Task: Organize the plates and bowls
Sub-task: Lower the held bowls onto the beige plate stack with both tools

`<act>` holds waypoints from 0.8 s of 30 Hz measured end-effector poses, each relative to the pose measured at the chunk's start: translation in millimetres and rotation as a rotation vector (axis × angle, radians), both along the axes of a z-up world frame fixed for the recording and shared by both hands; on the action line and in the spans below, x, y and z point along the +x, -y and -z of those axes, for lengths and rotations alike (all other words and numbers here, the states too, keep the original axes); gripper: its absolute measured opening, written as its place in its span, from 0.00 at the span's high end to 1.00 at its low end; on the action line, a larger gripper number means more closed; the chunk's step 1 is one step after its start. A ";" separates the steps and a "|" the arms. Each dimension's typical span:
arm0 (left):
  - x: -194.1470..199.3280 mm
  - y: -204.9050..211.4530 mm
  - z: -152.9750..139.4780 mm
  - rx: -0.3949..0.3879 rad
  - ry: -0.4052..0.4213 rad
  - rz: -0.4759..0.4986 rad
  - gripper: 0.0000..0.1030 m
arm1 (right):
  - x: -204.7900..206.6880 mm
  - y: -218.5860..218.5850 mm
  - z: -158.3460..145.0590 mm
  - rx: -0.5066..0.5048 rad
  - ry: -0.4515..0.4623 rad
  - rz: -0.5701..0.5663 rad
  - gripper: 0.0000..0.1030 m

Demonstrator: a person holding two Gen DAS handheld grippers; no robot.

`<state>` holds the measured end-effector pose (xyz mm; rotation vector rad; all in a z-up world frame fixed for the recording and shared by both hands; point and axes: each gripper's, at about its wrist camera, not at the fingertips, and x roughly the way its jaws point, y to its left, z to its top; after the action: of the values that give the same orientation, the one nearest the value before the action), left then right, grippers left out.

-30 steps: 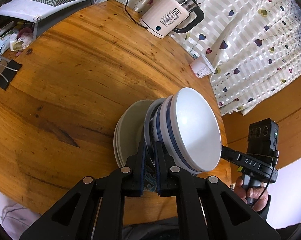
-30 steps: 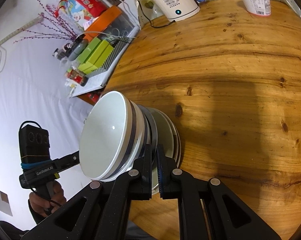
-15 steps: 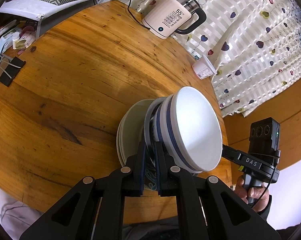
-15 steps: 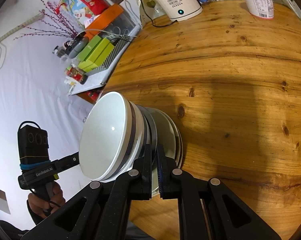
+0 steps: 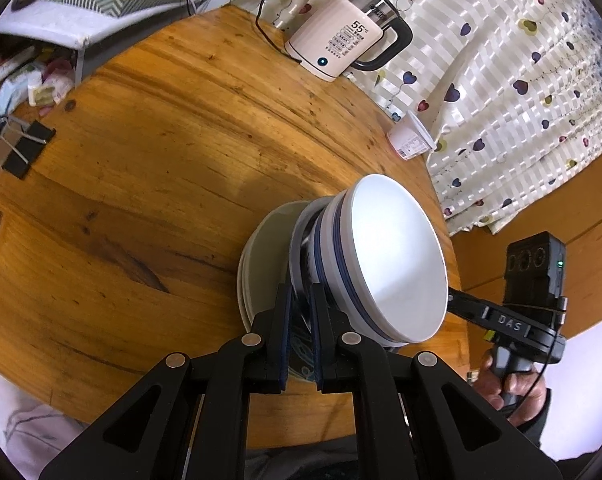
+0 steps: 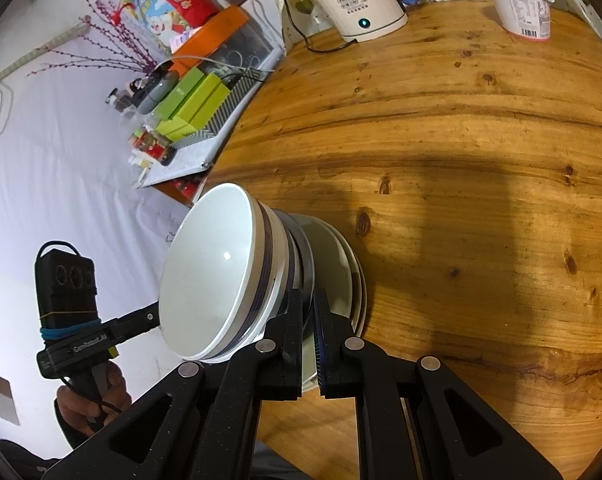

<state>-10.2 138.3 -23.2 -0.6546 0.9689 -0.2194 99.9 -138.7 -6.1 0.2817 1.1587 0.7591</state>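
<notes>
Bowls (image 5: 397, 260) nested on plates (image 5: 269, 252) form 1 stack at the table (image 5: 141, 160) near edge. Left gripper (image 5: 300, 320) and right gripper (image 6: 308, 320) each pinch a rim, jaws nearly closed. Ceramic looks heavy, slippery, fragile; opposite rim grips seem safest.

The left gripper (image 5: 300, 312) had its jaws clamped on the stacked white blue-banded bowls (image 5: 381, 264) and plates (image 5: 263, 248) above the round wooden table (image 5: 141, 184).

Round wooden table (image 5: 149, 152). White electric kettle (image 5: 337, 46) at far edge, display reads 55, black cord (image 5: 267, 20) trailing off the edge. White plastic cup (image 5: 411, 142) near the heart-print curtain (image 5: 521, 80). Black binder clip (image 5: 27, 148) at left edge. Green boxes (image 6: 193, 104) on a side shelf beyond.
</notes>
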 end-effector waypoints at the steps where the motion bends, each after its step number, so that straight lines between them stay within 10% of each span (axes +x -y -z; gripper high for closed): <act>1: -0.3 -0.2 -1.3 0.012 0.004 -0.003 0.93 | -0.7 1.8 -1.5 0.000 0.006 0.003 0.92; 24: -29.4 26.3 -35.3 0.214 0.085 -0.056 0.75 | -48.4 11.6 -37.7 -0.024 0.186 -0.021 0.47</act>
<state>-39.6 112.0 12.1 -0.4712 0.8767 -0.0918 51.6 -150.3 31.6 0.1745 0.9958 0.7727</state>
